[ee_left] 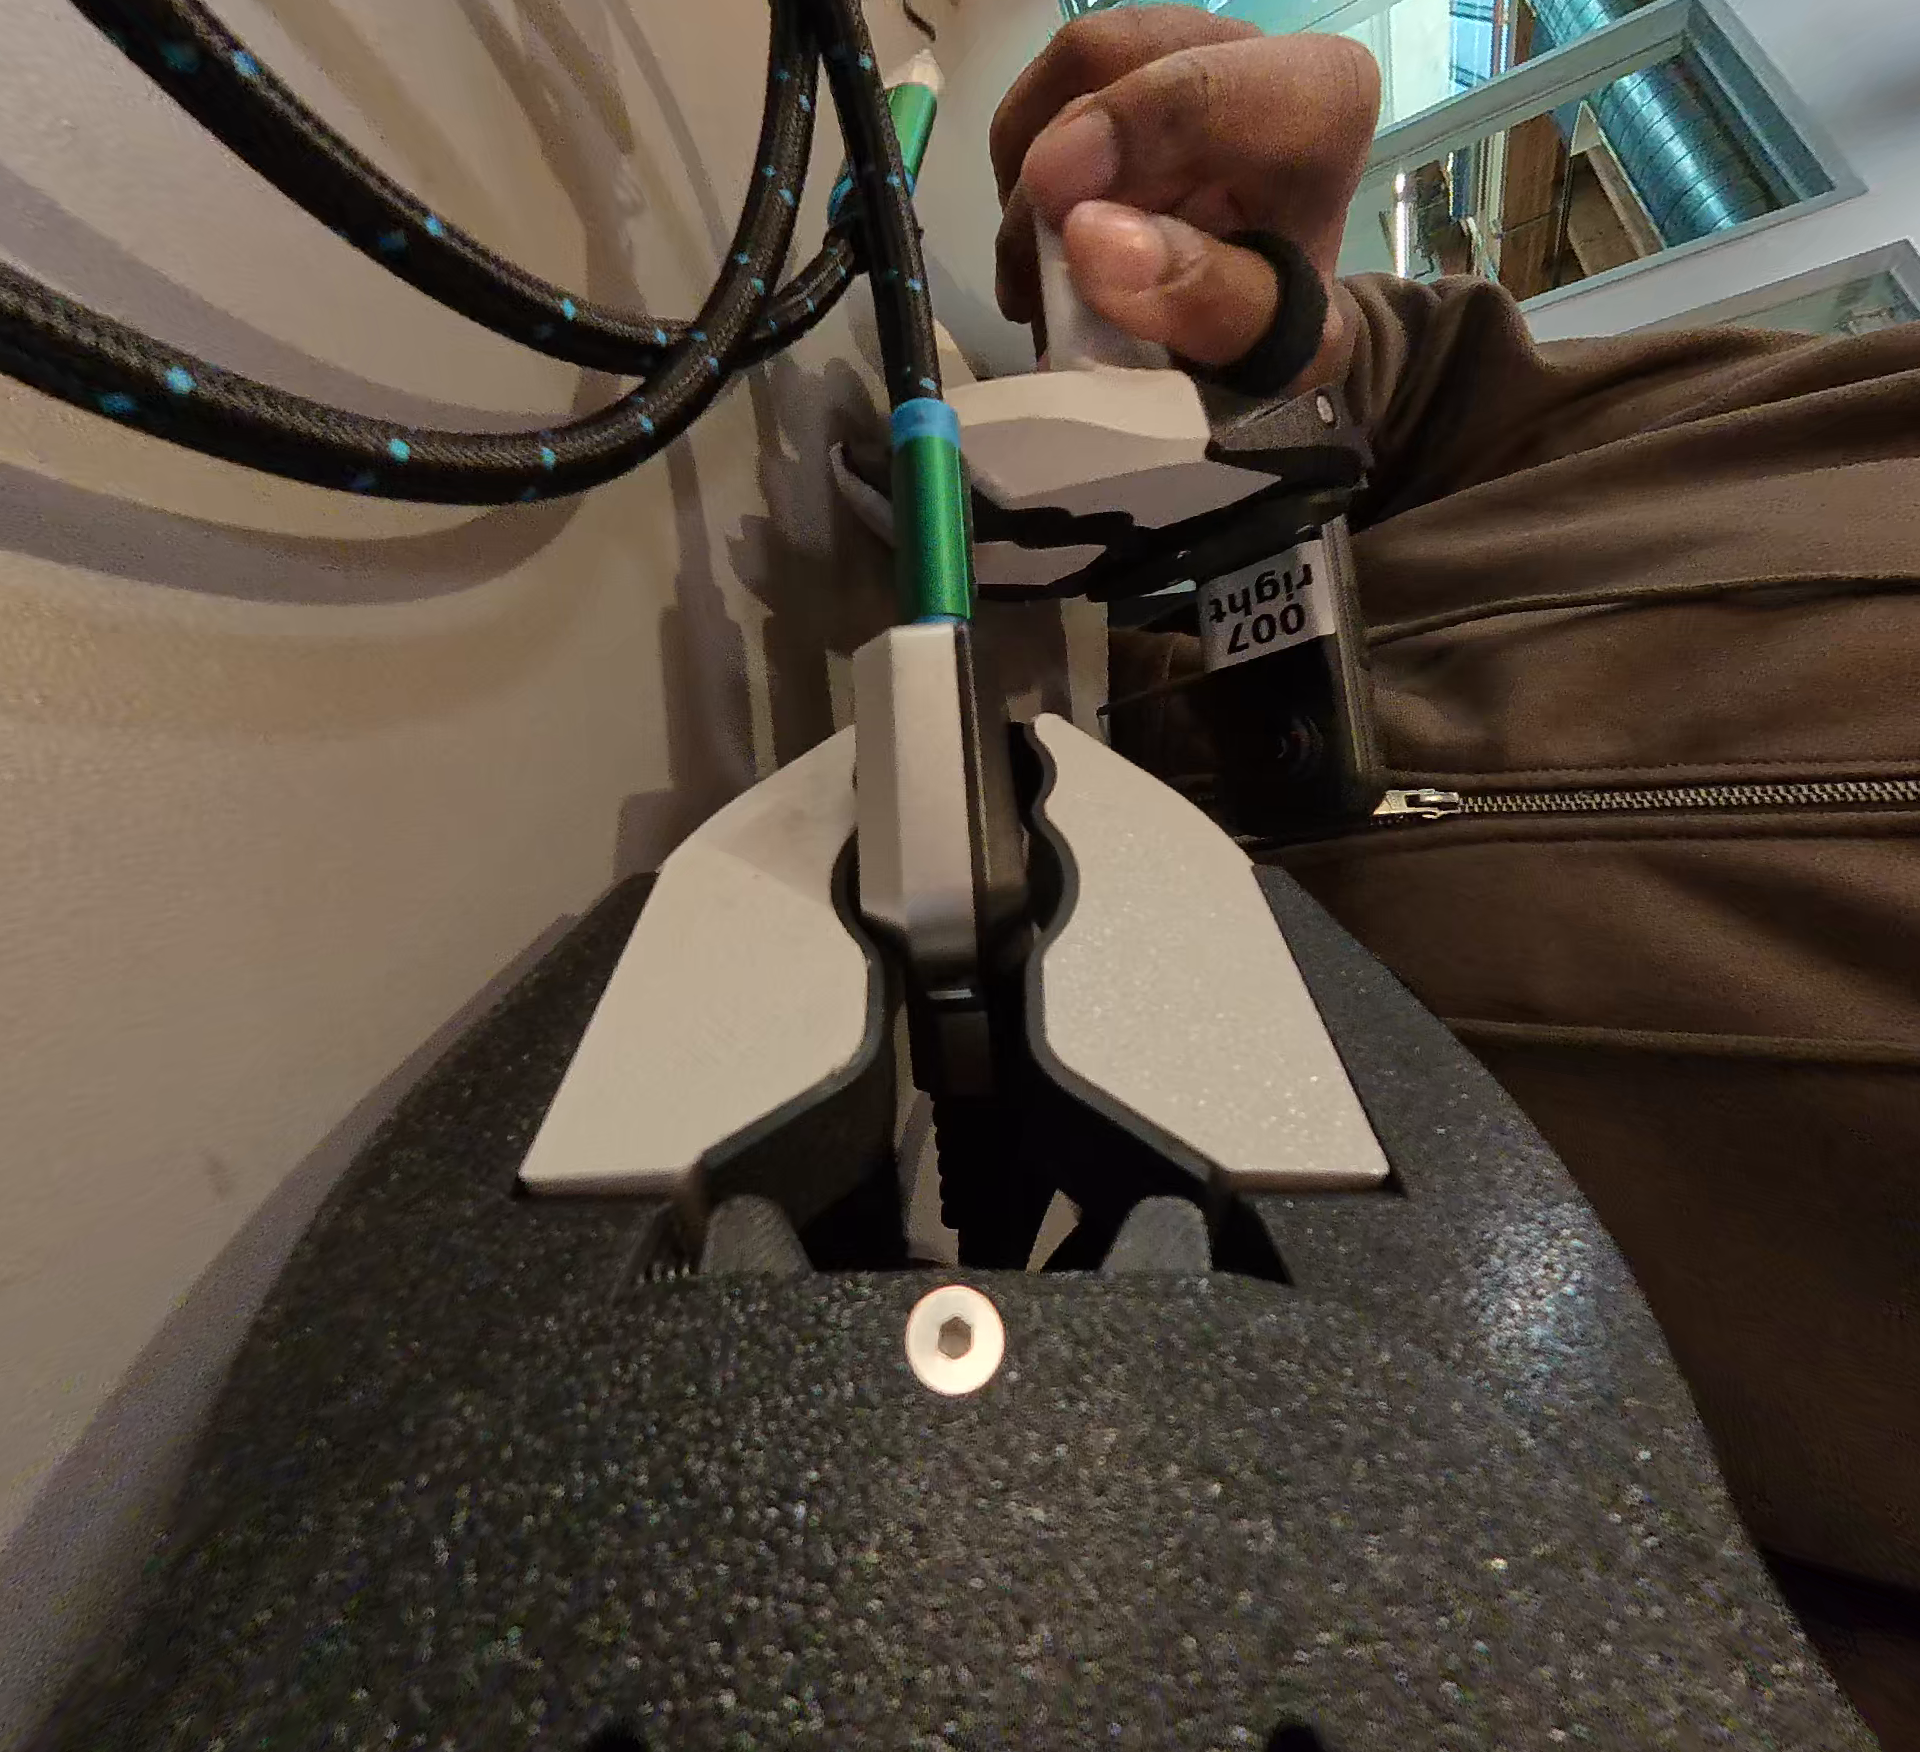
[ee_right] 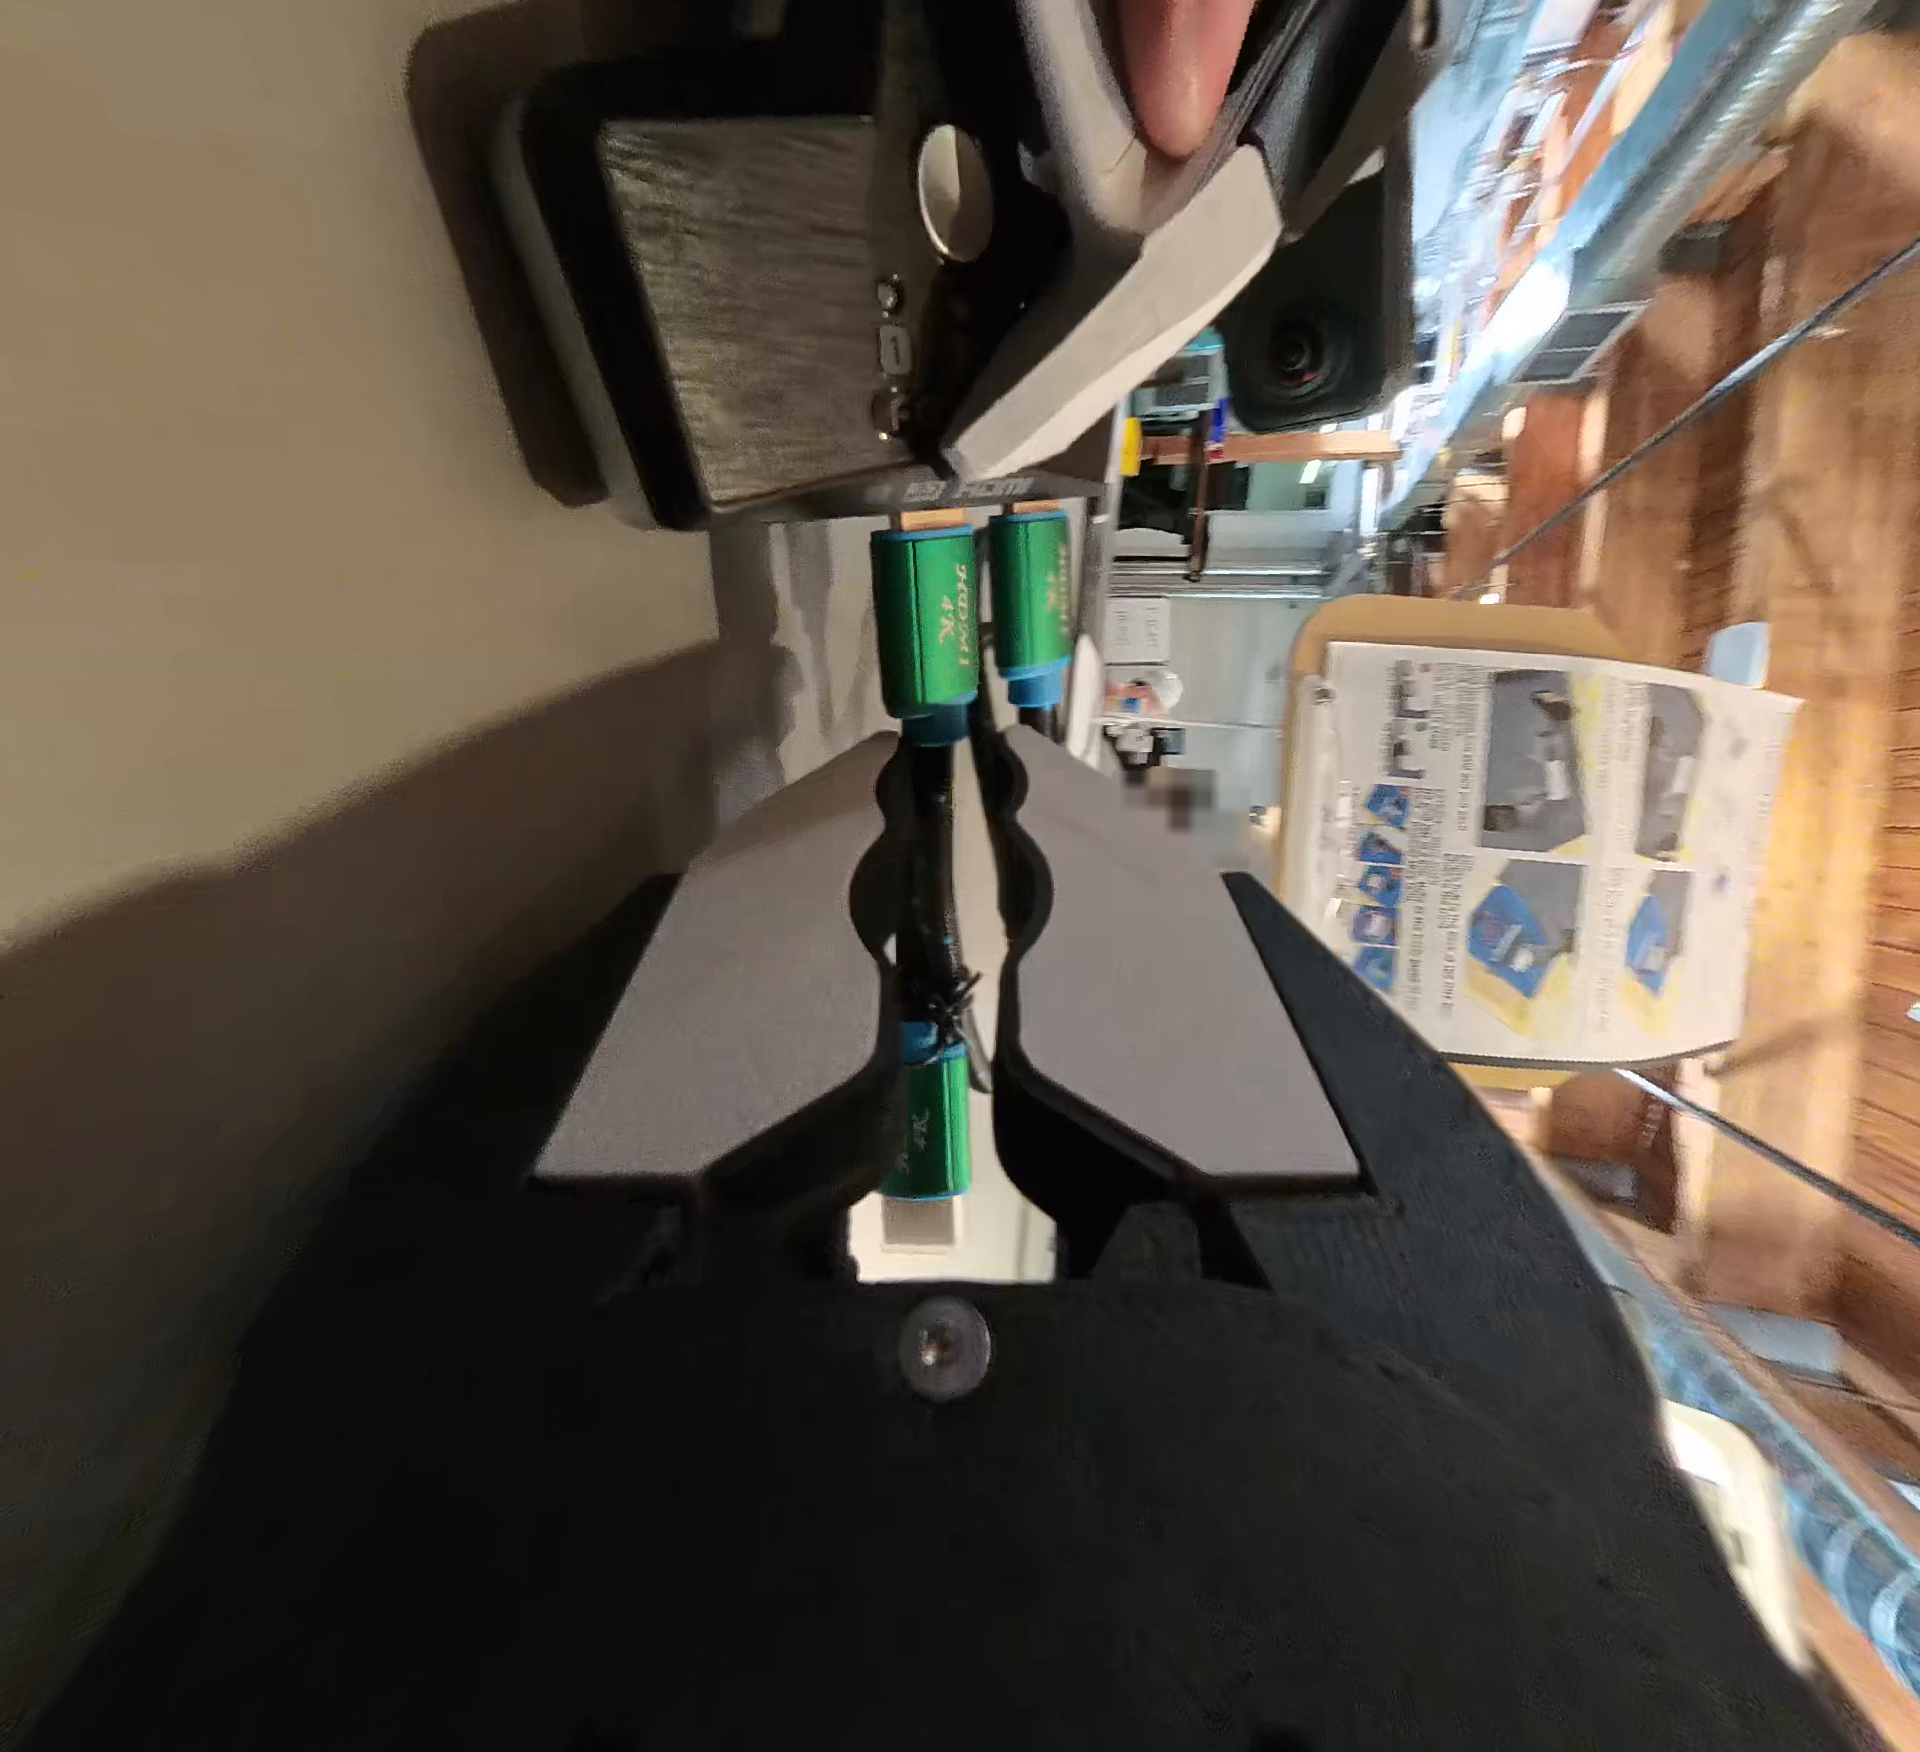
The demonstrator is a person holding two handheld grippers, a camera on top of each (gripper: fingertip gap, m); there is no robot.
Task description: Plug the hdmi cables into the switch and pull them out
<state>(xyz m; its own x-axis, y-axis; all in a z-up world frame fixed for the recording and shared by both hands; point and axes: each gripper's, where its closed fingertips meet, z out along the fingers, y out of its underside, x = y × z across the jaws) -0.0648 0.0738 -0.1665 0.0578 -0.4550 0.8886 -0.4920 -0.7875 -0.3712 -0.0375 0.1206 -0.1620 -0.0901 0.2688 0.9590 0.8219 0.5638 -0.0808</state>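
Sitting edge-on between the fingers of the left gripper (ee_left: 940, 736), the switch box (ee_left: 914, 767) is clenched across its thin side, black face against one pad and grey shell against the other. It hangs close to a pale wall (ee_left: 260, 871). Its port edge faces the right gripper (ee_right: 956, 746).

Two green connectors (ee_right: 925, 632) are plugged side by side into that edge. Their long axes run in line with the right gripper's fingers, with the plug ends pointing away into the box and the blue collars towards the camera.

The black braided cable (ee_right: 930, 861) of the nearer connector trails back between the right fingers, lying in the left finger's notch. A pale strip shows between it and the opposite pad, so this tool is released around the cable rather than pinching it.

A third, loose green connector (ee_right: 925, 1131) hangs farther back, between the finger bases, bound on with a black tie.

More braided cables (ee_left: 312, 175) loop across the wall. A hand (ee_left: 1174, 175) and brown jacket sleeve (ee_left: 1610, 663) crowd the right side. A printed sheet (ee_right: 1507, 871) lies beyond.
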